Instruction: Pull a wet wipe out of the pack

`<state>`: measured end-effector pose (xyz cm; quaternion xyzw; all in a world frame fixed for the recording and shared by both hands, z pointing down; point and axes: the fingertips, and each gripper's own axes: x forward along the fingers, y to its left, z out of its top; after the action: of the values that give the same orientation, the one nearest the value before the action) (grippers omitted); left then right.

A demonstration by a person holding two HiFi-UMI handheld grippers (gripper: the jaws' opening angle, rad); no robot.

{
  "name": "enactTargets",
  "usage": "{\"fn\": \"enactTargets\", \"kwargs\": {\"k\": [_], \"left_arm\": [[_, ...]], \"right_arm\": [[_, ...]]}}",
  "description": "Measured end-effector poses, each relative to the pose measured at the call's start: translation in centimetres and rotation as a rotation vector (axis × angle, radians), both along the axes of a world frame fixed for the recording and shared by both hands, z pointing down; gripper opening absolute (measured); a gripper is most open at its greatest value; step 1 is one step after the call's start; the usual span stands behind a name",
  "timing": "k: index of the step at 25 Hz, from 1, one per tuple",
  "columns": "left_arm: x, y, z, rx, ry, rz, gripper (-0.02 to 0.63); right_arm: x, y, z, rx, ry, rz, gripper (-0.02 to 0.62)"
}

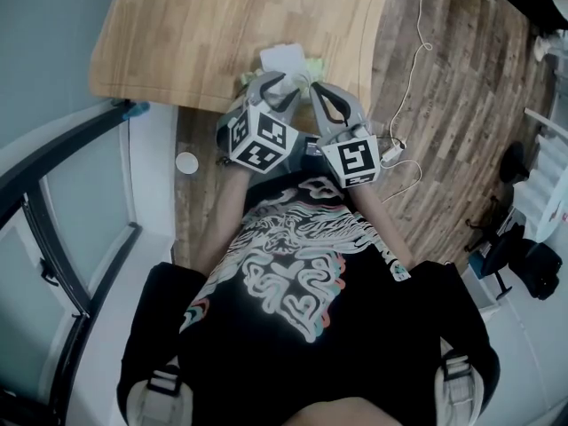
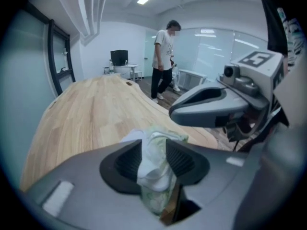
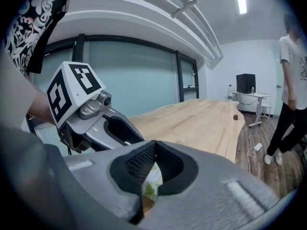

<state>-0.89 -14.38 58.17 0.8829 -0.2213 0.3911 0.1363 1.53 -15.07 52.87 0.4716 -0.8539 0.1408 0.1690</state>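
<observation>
The wet wipe pack [image 1: 286, 59], white with pale green, lies at the near edge of the wooden table [image 1: 222, 25]. Both grippers meet at it side by side. In the left gripper view a crumpled white wipe [image 2: 154, 169] with green print rises between the pads of my left gripper [image 2: 153, 152]; the jaws stand apart around it and do not clamp it. My right gripper [image 3: 152, 166] has its tips together on a green and white sliver of the pack [image 3: 150, 188]. The head view shows the left gripper [image 1: 273, 82] and the right gripper [image 1: 318, 89] at the pack's near side.
A person [image 2: 163, 56] stands on the wood floor beyond the table's far end. A white cable with a plug [image 1: 395, 153] trails on the floor at the right. Glass walls and a dark frame [image 1: 53, 238] run along the left. A desk with a monitor [image 2: 120, 61] stands far back.
</observation>
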Motion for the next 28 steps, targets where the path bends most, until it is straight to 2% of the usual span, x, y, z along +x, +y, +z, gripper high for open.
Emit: {"fn": "enactTargets", "kwargs": {"k": [5, 12, 17, 23, 28], "left_arm": [[-0.5, -0.2, 1.4, 0.006, -0.1, 0.031, 0.126], [-0.8, -0.5, 2.1, -0.021, -0.143, 0.07, 0.12], [-0.8, -0.4, 2.3, -0.053, -0.145, 0.081, 0.086], [-0.6, -0.5, 2.3, -0.045, -0.161, 0.089, 0.058], [-0.6, -0.6, 2.1, -0.055, -0.139, 0.073, 0.042]], "right_arm": [[-0.2, -0.1, 0.2, -0.002, 0.008, -0.005, -0.002], [-0.3, 0.0, 0.8, -0.017, 0.017, -0.013, -0.002], [-0.3, 0.0, 0.8, -0.02, 0.023, -0.026, -0.002], [-0.6, 0.0, 1.2, -0.031, 0.024, -0.046, -0.002], [-0.9, 0.2, 2.0, -0.054, 0.028, -0.071, -0.002]]}}
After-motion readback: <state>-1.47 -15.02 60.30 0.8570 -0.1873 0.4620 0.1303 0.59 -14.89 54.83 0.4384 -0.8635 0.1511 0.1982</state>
